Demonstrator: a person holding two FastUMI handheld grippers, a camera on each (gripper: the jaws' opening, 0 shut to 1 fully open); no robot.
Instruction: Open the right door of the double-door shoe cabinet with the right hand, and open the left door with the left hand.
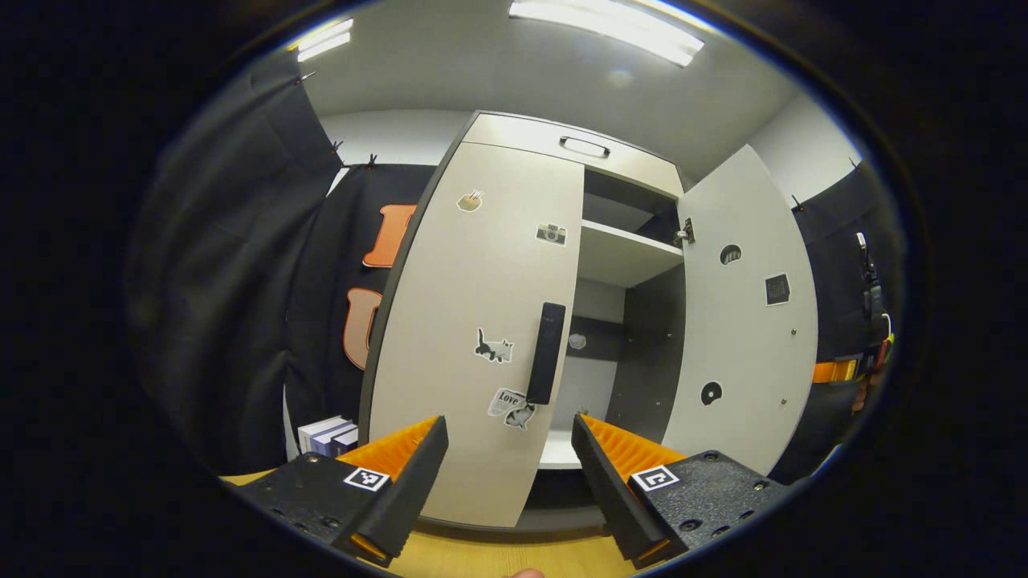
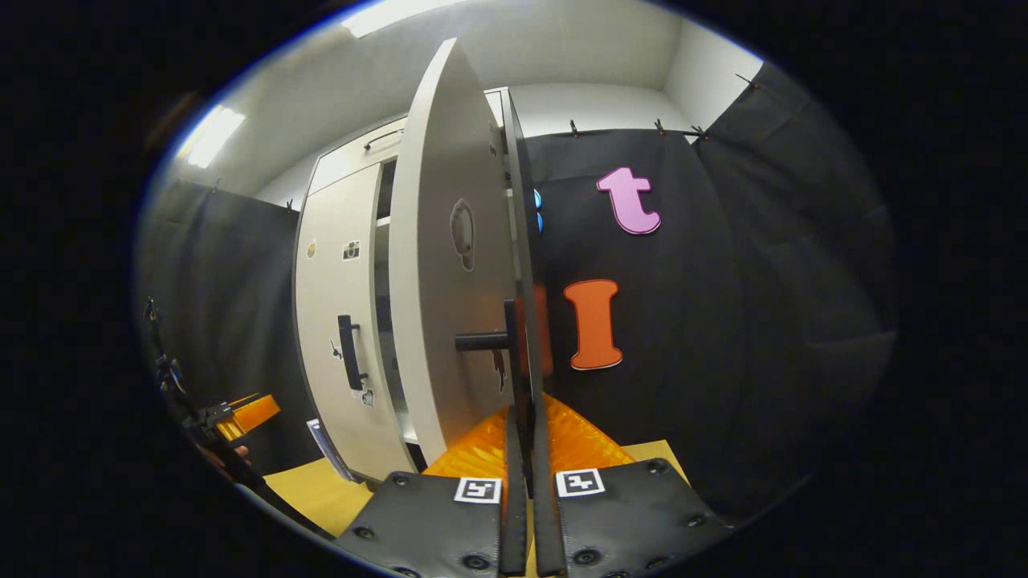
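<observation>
In the left gripper view, the left gripper (image 1: pixel 510 449) hangs with its two fingers spread wide apart, nothing between them, just short of the shoe cabinet's left door (image 1: pixel 474 321). That door stands closed, its one dark vertical handle (image 1: pixel 546 353) framed above the gap between the fingers. Four stickers dot the door's face: one near the top left, a camera (image 1: pixel 551 234) near the top right, a cat (image 1: pixel 494 348) beside the handle, and one below the handle's lower end. To the left, near the cabinet's foot, a small stack of boxes (image 1: pixel 328 436) sits on the wooden floor (image 1: pixel 498 558). Farther right, the right door (image 1: pixel 743 321) is swung open, exposing one pale shelf (image 1: pixel 622 253) and the dark interior. Above both doors runs a drawer front with one handle (image 1: pixel 585 146). Two ceiling lights glow overhead.

In the right gripper view, the right gripper (image 2: pixel 522 482) has its two fingers pressed close on the thin edge of the open right door (image 2: pixel 450 281), seen edge-on, just below that door's handle (image 2: pixel 486 341). Beyond it, to the left, the closed left door (image 2: pixel 337 305) shows its own handle (image 2: pixel 349 352). At the far left edge, the left gripper (image 2: pixel 245 413) appears, held by a hand.
</observation>
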